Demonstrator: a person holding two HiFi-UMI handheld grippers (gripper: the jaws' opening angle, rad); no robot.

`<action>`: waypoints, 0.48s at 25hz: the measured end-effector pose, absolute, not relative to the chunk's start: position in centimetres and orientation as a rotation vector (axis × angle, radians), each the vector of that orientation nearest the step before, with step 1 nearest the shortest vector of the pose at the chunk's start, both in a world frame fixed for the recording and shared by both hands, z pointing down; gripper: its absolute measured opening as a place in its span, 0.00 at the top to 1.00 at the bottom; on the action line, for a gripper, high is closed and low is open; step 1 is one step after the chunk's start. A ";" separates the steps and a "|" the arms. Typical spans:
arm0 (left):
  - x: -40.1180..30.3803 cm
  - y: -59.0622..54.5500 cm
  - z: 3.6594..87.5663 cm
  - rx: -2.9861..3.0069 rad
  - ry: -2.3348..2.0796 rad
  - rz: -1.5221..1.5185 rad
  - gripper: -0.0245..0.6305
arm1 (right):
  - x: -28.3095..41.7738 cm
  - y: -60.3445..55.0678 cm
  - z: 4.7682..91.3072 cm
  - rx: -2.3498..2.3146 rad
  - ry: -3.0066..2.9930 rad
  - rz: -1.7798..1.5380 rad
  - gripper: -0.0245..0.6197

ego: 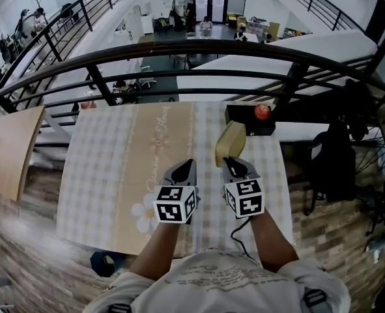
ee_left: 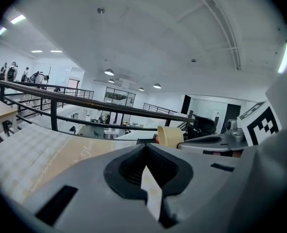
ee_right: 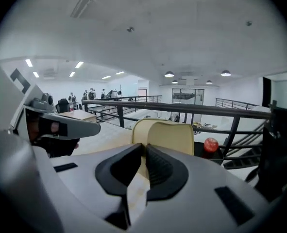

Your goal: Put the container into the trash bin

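Observation:
A beige, open-topped container point(ego: 230, 142) hangs tilted above the checked tablecloth, lifted clear of it. My right gripper point(ego: 234, 167) is shut on its near wall. In the right gripper view the thin wall runs down between the dark pads point(ee_right: 144, 152) and the container point(ee_right: 165, 135) rises just beyond them. My left gripper point(ego: 185, 169) hovers beside it to the left, jaws together with nothing held. From the left gripper view point(ee_left: 145, 152) the container point(ee_left: 170, 136) shows to the right, gripped by the other tool. I see no trash bin that I can name.
The table point(ego: 114, 162) stands against a black railing point(ego: 179, 51) over a lower floor. A black box point(ego: 244, 119) with a red apple point(ego: 262, 111) sits at its far right corner. A wooden table point(ego: 10, 149) stands left, a dark chair point(ego: 332, 162) right.

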State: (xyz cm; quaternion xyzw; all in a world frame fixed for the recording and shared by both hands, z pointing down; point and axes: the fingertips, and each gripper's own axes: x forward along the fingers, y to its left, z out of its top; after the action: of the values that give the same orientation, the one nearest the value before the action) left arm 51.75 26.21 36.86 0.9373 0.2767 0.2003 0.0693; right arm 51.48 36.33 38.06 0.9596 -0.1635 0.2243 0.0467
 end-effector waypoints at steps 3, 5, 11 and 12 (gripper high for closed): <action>51.5 26.8 36.7 2.825 0.851 0.598 0.95 | 50.7 36.6 37.9 2.966 -0.479 0.658 0.92; 51.4 26.9 36.7 2.829 0.851 0.599 0.95 | 50.5 36.4 37.9 2.972 -0.490 0.653 0.92; 50.6 25.4 36.8 2.840 0.763 0.603 0.95 | 50.7 34.3 37.5 2.952 -0.611 0.635 0.92; 50.2 24.8 36.9 2.843 0.735 0.603 0.95 | 50.6 33.5 37.4 2.944 -0.642 0.627 0.92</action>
State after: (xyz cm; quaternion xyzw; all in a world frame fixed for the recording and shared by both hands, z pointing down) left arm 50.24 24.83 36.88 0.9460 0.2444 0.2007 0.0717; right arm 50.64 33.54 37.41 0.9561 -0.2085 0.2036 0.0320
